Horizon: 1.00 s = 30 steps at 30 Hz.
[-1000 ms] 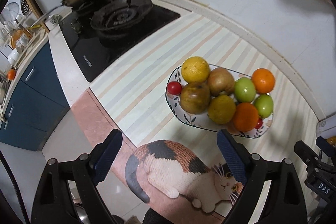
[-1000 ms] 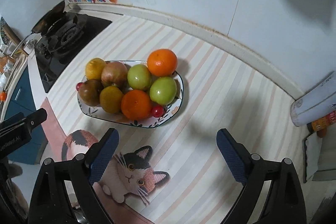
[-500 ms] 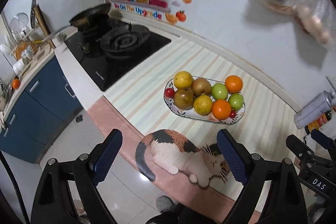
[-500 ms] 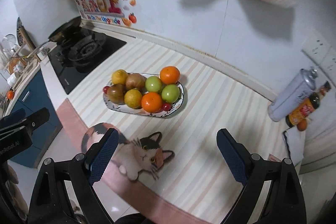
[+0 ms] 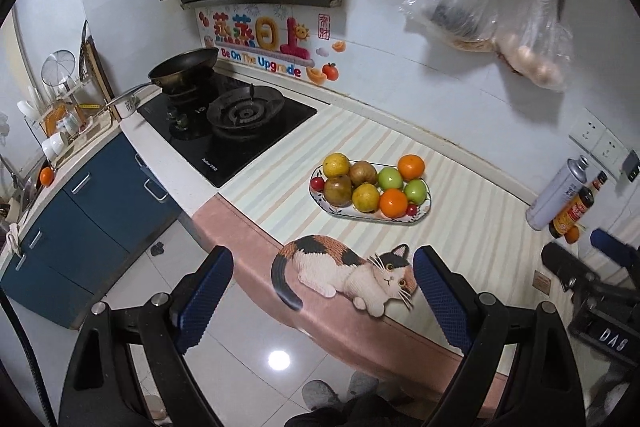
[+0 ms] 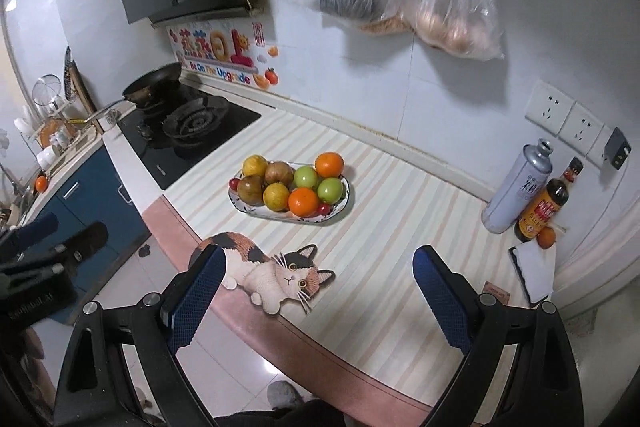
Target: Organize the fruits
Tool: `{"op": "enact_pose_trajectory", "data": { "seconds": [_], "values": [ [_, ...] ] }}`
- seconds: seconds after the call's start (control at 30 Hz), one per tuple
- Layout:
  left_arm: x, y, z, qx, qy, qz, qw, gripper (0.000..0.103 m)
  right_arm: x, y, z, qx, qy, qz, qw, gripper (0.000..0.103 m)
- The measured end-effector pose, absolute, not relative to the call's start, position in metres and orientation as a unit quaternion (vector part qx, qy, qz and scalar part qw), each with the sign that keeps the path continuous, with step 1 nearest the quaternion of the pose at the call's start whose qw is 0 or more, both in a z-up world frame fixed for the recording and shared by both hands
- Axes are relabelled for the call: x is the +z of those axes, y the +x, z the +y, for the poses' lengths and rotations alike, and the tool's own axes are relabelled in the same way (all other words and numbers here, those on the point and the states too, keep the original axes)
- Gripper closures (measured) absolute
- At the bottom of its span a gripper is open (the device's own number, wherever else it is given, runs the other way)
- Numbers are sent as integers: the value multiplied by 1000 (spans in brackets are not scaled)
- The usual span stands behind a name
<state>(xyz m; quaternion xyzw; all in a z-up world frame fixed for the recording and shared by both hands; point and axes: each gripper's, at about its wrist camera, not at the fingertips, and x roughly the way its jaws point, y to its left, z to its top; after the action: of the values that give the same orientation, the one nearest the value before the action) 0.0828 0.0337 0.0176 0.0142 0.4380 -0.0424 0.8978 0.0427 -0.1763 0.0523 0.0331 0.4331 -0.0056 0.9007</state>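
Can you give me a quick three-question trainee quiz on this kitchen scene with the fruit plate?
1. True or false: the left claw holds a fruit.
2. How many oranges lie on the fruit plate?
3. What sits on the stove: A pan, B kettle, C pot with lid?

Key: 1 false, both claws stand open and empty. 2 two. 3 A, the pan.

- Tabletop [image 6: 400, 227] under a striped mat [image 6: 384, 267] with a cat picture [image 6: 276, 275].
- On the mat: fruit plate [image 6: 338, 213], grey can [image 6: 516, 187], sauce bottle [image 6: 544, 207], small orange [image 6: 546, 237], notepad [image 6: 536, 275].
- Left: black gas hob [image 6: 188, 135].
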Motion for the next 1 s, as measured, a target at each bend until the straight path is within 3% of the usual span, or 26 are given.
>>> {"op": "enact_pose_trajectory", "data": {
  "seconds": [0.5, 0.97, 1.0],
  "values": [
    [44, 56, 18, -42, 8, 414, 909, 11, 78, 26, -189, 20, 40, 415, 909, 6],
    [16, 115, 9, -24, 19, 433, 901, 11, 39, 98, -199, 8, 52, 432, 900, 2],
    [13, 120, 8, -23, 22, 436, 900, 7, 37, 103, -200, 5, 50, 433, 900, 2]
  ]
}}
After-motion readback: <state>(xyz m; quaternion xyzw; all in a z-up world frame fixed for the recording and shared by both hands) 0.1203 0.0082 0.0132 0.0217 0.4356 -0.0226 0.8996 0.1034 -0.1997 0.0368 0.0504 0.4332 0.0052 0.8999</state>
